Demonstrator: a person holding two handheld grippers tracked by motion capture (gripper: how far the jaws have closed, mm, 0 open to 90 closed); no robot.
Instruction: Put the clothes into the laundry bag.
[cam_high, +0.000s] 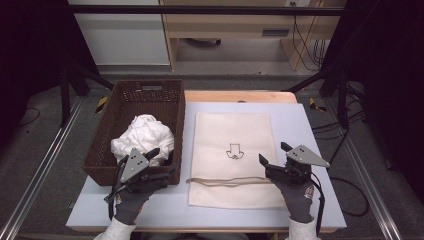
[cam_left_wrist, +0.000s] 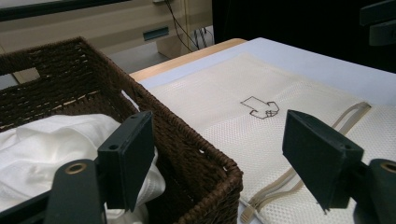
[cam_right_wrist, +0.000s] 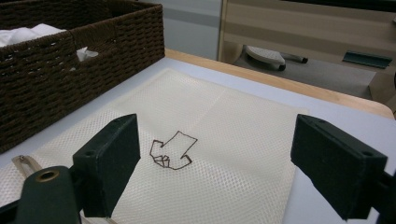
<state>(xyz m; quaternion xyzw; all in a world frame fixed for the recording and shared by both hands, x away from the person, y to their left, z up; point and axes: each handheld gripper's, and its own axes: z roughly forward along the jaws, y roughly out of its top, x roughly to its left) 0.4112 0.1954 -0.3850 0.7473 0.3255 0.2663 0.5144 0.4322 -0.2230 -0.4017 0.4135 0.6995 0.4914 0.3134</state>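
Left tongs (cam_high: 145, 161): jaws apart, nothing between them. They hang over the near right corner of the dark brown woven wicker basket (cam_high: 102, 131), one jaw above the crumpled white cloth (cam_high: 142, 137) inside and the other out past the rim, toward the bag. In the left gripper view the basket wall passes between the two jaws, and neither touches the cloth. The position suggests an approach to the cloth from above.

Right tongs (cam_high: 272, 154): jaws wide apart, empty. They hover over the right edge of the flat cream mesh laundry bag (cam_high: 232, 130), a little beyond its beige zipper strip (cam_high: 225, 181). In the right gripper view the brown arrow mark (cam_right_wrist: 172, 150) on the bag lies between the jaws, farther off; no contact is apparent.

The bag lies spread flat on the pale blue counter (cam_high: 310, 150), just beside the basket, with its zippered end toward the person. This layout likely keeps the mouth within reach of the right tongs while the left fetches the cloth. Whether the zipper is open or closed cannot be settled from these views.

The cloth is bunched in the near half of the basket, well within the walls.

Judgement: loading has not begun.
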